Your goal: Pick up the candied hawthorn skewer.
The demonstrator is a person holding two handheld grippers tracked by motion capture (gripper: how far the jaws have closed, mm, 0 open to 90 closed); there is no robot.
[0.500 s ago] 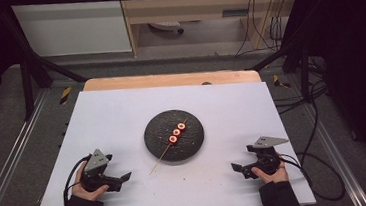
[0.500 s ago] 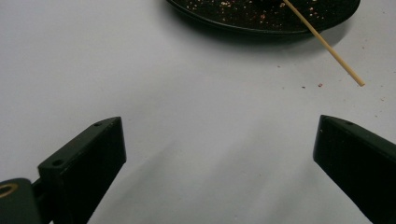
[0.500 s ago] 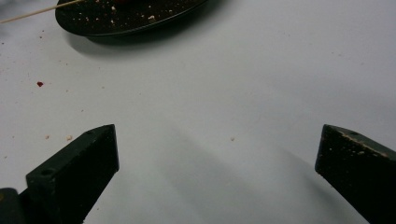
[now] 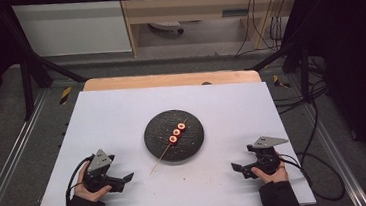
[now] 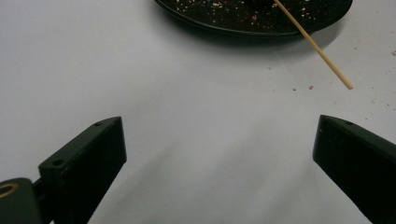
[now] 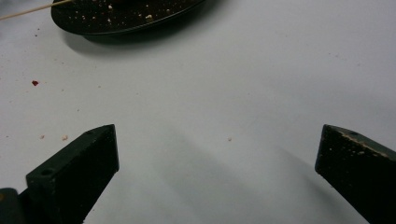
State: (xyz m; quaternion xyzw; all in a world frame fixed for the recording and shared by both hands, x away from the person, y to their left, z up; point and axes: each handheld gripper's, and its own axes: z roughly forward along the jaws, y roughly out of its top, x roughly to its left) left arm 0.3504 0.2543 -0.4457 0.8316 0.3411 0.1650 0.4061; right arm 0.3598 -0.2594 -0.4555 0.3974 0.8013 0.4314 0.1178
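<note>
Looking at a thin wooden skewer (image 4: 170, 144) with three red rings on a round black speckled plate (image 4: 194, 141), handle end pointing toward my left claw (image 4: 127, 178); both it and the right claw (image 4: 237, 169) are wide open, empty.

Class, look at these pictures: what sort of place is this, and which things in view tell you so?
Most likely a lab or workshop recording bench, not a kitchen. A white table top sits inside a black metal frame, loose cables trail across the floor, and a lone black plate with a skewer looks staged.

Left gripper (image 4: 122, 179) and right gripper (image 4: 238, 168) low – fingers spread wide
</note>
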